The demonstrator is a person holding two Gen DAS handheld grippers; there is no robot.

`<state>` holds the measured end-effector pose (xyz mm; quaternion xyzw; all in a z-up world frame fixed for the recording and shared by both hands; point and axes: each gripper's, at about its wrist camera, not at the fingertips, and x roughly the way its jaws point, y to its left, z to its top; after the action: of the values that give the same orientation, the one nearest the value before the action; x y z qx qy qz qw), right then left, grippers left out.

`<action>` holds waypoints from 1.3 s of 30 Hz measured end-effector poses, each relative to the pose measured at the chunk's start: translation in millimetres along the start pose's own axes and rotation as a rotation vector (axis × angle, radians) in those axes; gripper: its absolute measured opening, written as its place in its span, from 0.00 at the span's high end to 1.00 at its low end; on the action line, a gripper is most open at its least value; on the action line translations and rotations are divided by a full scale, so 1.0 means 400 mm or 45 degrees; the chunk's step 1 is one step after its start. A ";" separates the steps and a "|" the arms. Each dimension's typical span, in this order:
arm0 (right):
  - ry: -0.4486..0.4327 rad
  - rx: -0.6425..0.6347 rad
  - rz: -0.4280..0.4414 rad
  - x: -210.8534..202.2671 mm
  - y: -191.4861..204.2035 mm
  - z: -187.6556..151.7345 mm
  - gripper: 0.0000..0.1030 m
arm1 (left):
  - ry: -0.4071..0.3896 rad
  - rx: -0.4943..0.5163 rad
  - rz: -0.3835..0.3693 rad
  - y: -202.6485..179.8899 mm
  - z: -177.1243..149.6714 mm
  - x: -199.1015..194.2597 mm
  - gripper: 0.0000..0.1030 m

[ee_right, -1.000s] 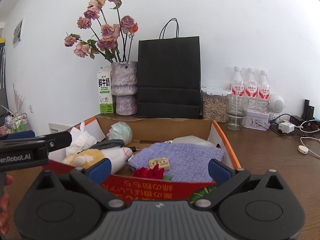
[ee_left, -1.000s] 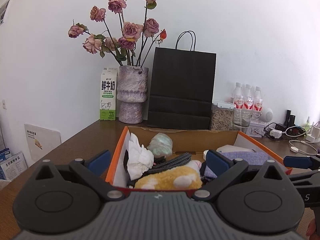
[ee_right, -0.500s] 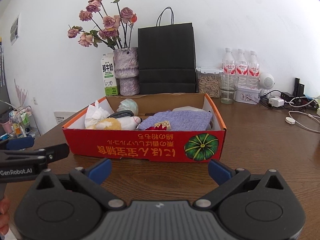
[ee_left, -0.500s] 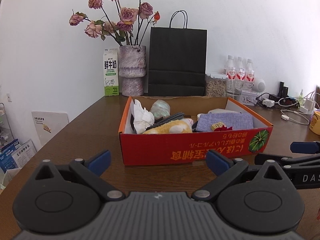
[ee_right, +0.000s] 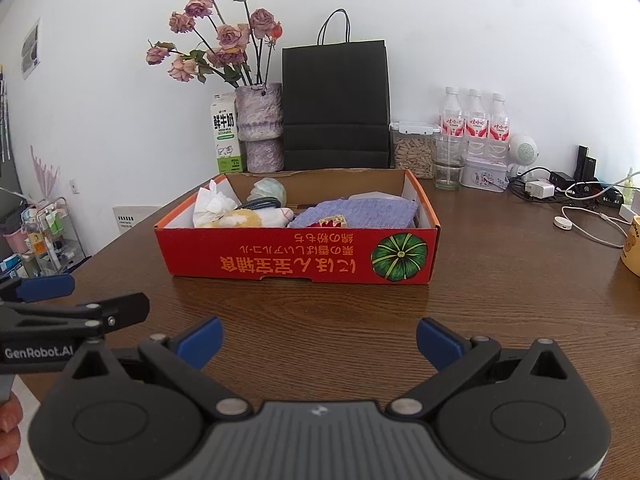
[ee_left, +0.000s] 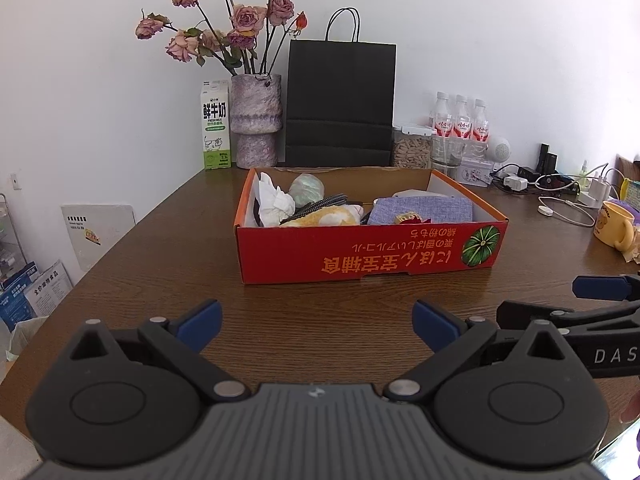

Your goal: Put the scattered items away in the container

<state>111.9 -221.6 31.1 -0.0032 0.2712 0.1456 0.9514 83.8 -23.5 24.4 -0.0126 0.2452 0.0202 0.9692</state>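
Note:
A red and orange cardboard box [ee_left: 368, 254] [ee_right: 296, 258] sits mid-table. Inside it lie a white crumpled tissue [ee_left: 274, 204] [ee_right: 212, 204], a pale green ball [ee_left: 306, 189] [ee_right: 267, 191], a yellow and white plush toy [ee_left: 324, 216] [ee_right: 244, 218], a braided dark cable [ee_left: 320, 203], a lilac fabric pouch [ee_left: 420, 210] [ee_right: 370, 212] and a small red and gold item [ee_left: 408, 218] [ee_right: 330, 222]. My left gripper [ee_left: 316, 326] hangs open above the bare table, well in front of the box. My right gripper [ee_right: 318, 342] is open too, level with it, with nothing between its fingers.
Along the wall stand a milk carton [ee_left: 216, 136], a vase of dried roses [ee_left: 256, 120], a black paper bag [ee_left: 340, 104], a seed jar [ee_right: 412, 150], water bottles [ee_right: 474, 120] and chargers with cables [ee_right: 580, 216]. A yellow mug [ee_left: 614, 224] sits at the right.
Both grippers have drawn back from over the box toward the near table edge. The box now shows whole, farther off. Both stay open.

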 end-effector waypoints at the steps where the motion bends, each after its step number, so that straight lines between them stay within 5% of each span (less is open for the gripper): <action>1: 0.000 -0.003 0.000 -0.004 0.003 -0.001 0.00 | 0.006 -0.003 0.001 0.000 -0.003 -0.005 0.00; 39: 0.009 -0.030 0.000 -0.020 0.029 -0.001 0.00 | 0.006 -0.006 0.031 0.013 -0.006 -0.026 0.00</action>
<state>101.9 -212.8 35.6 -0.0150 0.2729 0.1490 0.9503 73.4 -18.9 27.2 -0.0121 0.2477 0.0324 0.9682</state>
